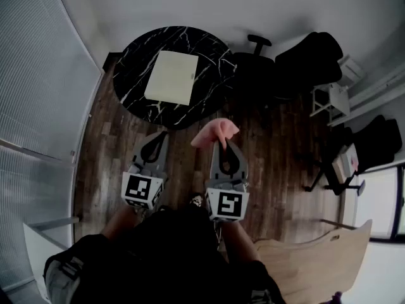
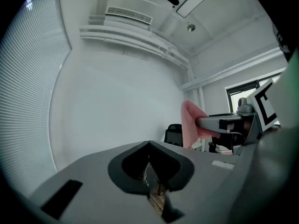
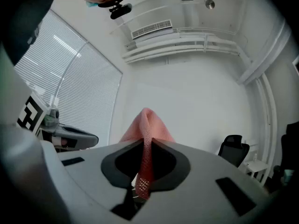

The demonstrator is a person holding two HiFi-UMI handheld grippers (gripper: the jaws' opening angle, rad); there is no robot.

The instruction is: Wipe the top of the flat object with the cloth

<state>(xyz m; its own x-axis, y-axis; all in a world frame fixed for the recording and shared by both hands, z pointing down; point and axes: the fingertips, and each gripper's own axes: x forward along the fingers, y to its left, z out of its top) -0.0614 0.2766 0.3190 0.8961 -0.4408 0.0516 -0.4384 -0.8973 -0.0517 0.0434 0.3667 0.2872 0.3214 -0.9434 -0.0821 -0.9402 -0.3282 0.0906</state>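
Observation:
A pale, flat square object lies on a round black marble table ahead of me. My right gripper is shut on a pink cloth, held over the wooden floor short of the table. In the right gripper view the pink cloth stands up pinched between the jaws of the right gripper. My left gripper hangs beside it, shut with nothing in it. The left gripper points at a white wall in its own view, with the cloth off to the right.
A black office chair stands right of the table, with dark bags and a white stool further right. A wooden tabletop lies at lower right. Window blinds run along the left.

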